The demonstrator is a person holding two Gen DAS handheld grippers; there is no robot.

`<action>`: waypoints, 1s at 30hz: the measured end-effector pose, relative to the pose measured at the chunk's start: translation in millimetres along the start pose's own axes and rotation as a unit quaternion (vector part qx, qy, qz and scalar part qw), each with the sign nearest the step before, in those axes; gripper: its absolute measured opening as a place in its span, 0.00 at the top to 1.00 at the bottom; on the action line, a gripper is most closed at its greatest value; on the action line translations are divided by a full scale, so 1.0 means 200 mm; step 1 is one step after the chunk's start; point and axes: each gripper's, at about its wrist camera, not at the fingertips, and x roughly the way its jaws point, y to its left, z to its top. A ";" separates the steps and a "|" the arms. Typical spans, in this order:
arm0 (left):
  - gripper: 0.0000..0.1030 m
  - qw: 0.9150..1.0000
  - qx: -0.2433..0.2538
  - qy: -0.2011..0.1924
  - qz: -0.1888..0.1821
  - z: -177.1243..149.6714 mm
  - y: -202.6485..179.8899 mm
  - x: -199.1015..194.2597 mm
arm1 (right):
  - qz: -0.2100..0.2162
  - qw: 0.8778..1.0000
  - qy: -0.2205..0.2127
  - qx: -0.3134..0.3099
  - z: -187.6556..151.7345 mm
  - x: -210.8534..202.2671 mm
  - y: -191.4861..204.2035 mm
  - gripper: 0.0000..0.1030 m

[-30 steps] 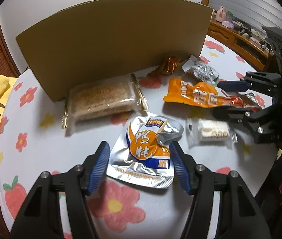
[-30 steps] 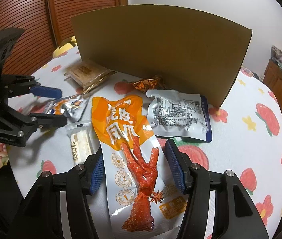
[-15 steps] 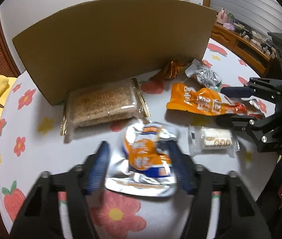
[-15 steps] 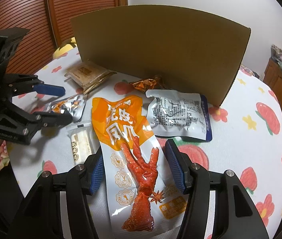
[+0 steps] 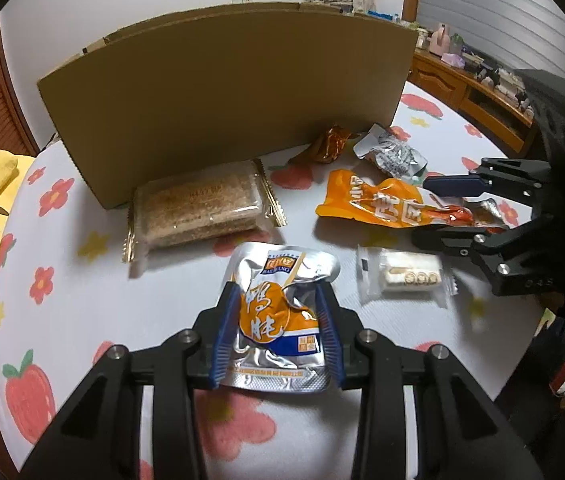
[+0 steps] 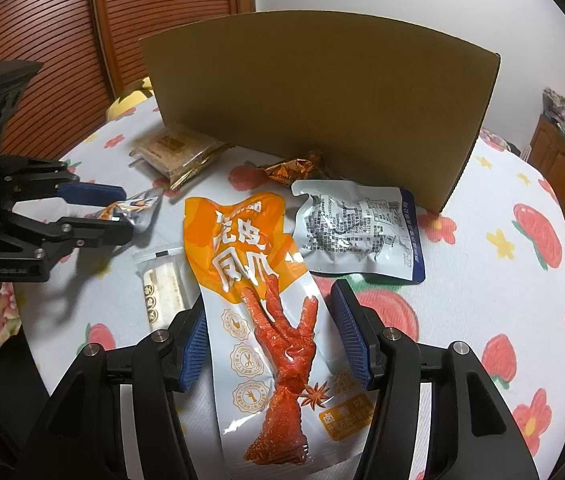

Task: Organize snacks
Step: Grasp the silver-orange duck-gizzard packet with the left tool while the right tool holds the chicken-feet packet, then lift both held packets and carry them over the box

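Snacks lie scattered on the flower-print tablecloth (image 5: pixel 62 280) in front of the upright cardboard box (image 5: pixel 226 100) — none visibly sorted, so the task appears barely begun. Left gripper (image 5: pixel 278 326): jaws closing on the silver-and-orange foil pouch (image 5: pixel 278 300), which crumples between the blue pads while still resting on the cloth. Right gripper (image 6: pixel 270 336): jaws parted, straddling the long chicken-foot packet (image 6: pixel 266 304) without pressing it. Still loose — the wrapped biscuit pack (image 5: pixel 198 208) against the box, a small white cake packet (image 5: pixel 402 276), a grey-printed pouch (image 6: pixel 358 232) and an orange foil wrapper (image 6: pixel 294 170). Box interior is hidden.
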 end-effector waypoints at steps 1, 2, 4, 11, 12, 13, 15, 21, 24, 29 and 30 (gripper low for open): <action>0.65 1.000 0.000 -0.002 0.000 0.00 0.00 -0.01 | 0.000 1.000 0.000 0.000 0.00 0.00 0.00 0.44; 0.66 1.000 0.001 -0.005 -0.003 -0.01 -0.01 -0.03 | 0.000 1.000 0.000 0.000 0.00 0.00 0.00 0.44; 0.72 1.000 0.003 -0.010 0.001 -0.01 -0.01 -0.05 | 0.000 1.000 0.001 0.000 0.00 0.00 0.00 0.44; 0.73 1.000 0.006 -0.007 -0.008 -0.01 -0.01 -0.04 | -0.012 1.000 0.006 -0.012 0.01 0.01 0.03 0.43; 0.77 1.000 0.005 -0.003 -0.008 0.00 -0.01 -0.03 | -0.012 1.000 0.006 -0.012 0.01 0.01 0.03 0.43; 0.76 1.000 0.005 0.000 -0.009 0.00 -0.01 -0.02 | -0.012 1.000 0.006 -0.012 0.01 0.01 0.03 0.43; 0.74 1.000 0.004 0.003 -0.011 0.01 0.00 -0.01 | -0.011 1.000 0.006 -0.011 0.01 0.02 0.03 0.43; 0.60 1.000 0.006 0.014 -0.005 0.03 0.00 0.03 | -0.011 1.000 0.006 -0.011 0.01 0.01 0.03 0.43; 0.44 1.000 0.004 0.023 0.011 0.02 0.01 0.06 | -0.011 1.000 0.006 -0.011 0.01 0.01 0.03 0.43; 0.40 1.000 -0.003 0.025 0.018 0.04 0.03 0.07 | -0.011 1.000 0.006 -0.011 0.00 0.01 0.03 0.43; 0.38 0.999 -0.004 0.025 0.019 0.04 0.04 0.07 | -0.011 1.000 0.006 -0.011 0.00 0.01 0.03 0.43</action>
